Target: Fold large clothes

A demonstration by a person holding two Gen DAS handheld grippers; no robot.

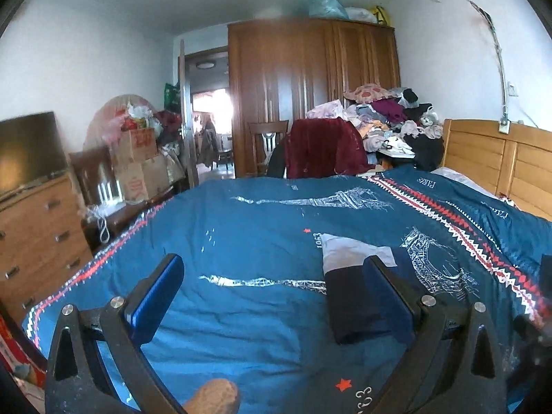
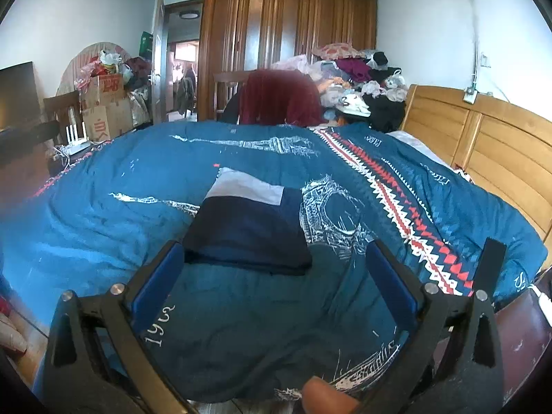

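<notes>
My left gripper [image 1: 276,289] hangs over the blue quilt [image 1: 241,234], jaws spread wide, nothing between them. The folded navy and white garment [image 1: 355,296] lies flat on the quilt, partly behind the right-hand finger [image 1: 390,296]. My right gripper [image 2: 274,269] is likewise released and empty; the garment [image 2: 248,231] sits just ahead of its jaws, its near left corner by the left finger [image 2: 162,272].

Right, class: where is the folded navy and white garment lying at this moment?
The folded navy and white garment lies on the blue Paris-print duvet, centre of the right wrist view ahead of the open right gripper, left of the zigzag border.
</notes>
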